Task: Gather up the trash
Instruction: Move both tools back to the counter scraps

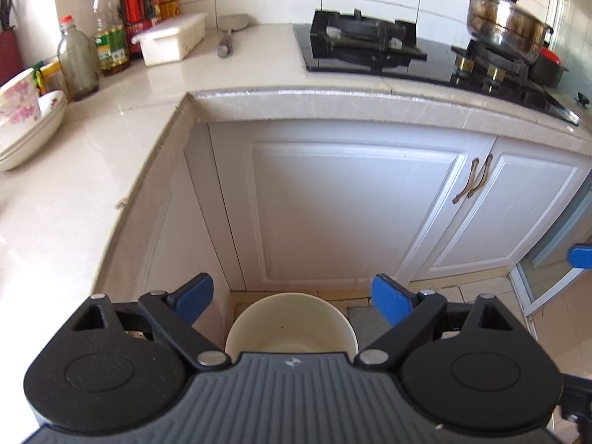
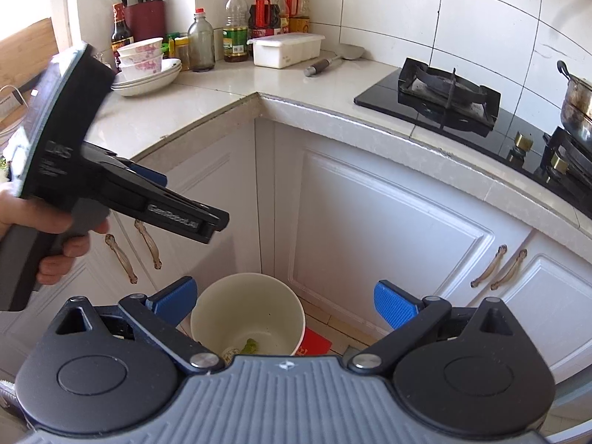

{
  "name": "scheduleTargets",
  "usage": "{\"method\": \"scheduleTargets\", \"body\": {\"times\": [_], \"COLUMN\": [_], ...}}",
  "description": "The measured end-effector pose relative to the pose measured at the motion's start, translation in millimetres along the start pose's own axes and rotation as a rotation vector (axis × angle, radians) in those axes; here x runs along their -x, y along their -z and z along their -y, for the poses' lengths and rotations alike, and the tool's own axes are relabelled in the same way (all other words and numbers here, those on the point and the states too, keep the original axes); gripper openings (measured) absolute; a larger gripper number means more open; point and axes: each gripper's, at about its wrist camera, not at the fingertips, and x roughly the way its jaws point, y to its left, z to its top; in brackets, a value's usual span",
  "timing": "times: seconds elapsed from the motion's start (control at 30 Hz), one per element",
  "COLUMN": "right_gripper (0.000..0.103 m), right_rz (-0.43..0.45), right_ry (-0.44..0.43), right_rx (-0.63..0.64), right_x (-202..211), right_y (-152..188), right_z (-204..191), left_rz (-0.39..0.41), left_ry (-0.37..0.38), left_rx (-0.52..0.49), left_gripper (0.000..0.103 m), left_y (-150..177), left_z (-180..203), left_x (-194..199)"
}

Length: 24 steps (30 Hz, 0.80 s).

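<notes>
A cream trash bin (image 1: 259, 327) stands on the floor in the corner of the white cabinets. My left gripper (image 1: 294, 300) hangs above it, open, with nothing between its blue pads. In the right wrist view the same bin (image 2: 236, 307) holds a green scrap (image 2: 251, 346) and a pale bit of trash (image 2: 231, 353) at its bottom. My right gripper (image 2: 285, 302) is also open and empty over the bin. The left gripper (image 2: 207, 222) shows from the side, higher up on the left, gripped by a hand (image 2: 55, 236). A pad of the right gripper (image 1: 581, 255) shows at the right edge.
The L-shaped counter (image 1: 92, 155) carries stacked bowls (image 1: 22, 122), bottles (image 1: 111, 40), a white box (image 1: 174, 39) and a spatula (image 1: 229, 33). A black gas hob (image 1: 370, 48) bears a steel pot (image 1: 507, 26). Something red (image 2: 314, 344) lies on the floor by the bin.
</notes>
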Motion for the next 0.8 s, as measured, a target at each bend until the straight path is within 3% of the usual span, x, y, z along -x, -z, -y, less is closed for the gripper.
{"method": "scheduleTargets", "body": {"times": [0.3, 0.8], "right_gripper": [0.103, 0.103], "right_rz": [0.046, 0.09], "right_ry": [-0.071, -0.246], "right_rx": [0.055, 0.243], "right_x": [-3.2, -27.1], "right_y": [-27.4, -78.8], "right_z": [-28.0, -106.5], "left_rz": [0.094, 0.089], "left_ry": [-0.048, -0.243], "left_rx": [0.065, 0.245], "left_gripper": [0.093, 0.093], "left_y": [5.3, 50.6], "left_z": [-41.2, -129.4], "left_x": [70.3, 127.4]}}
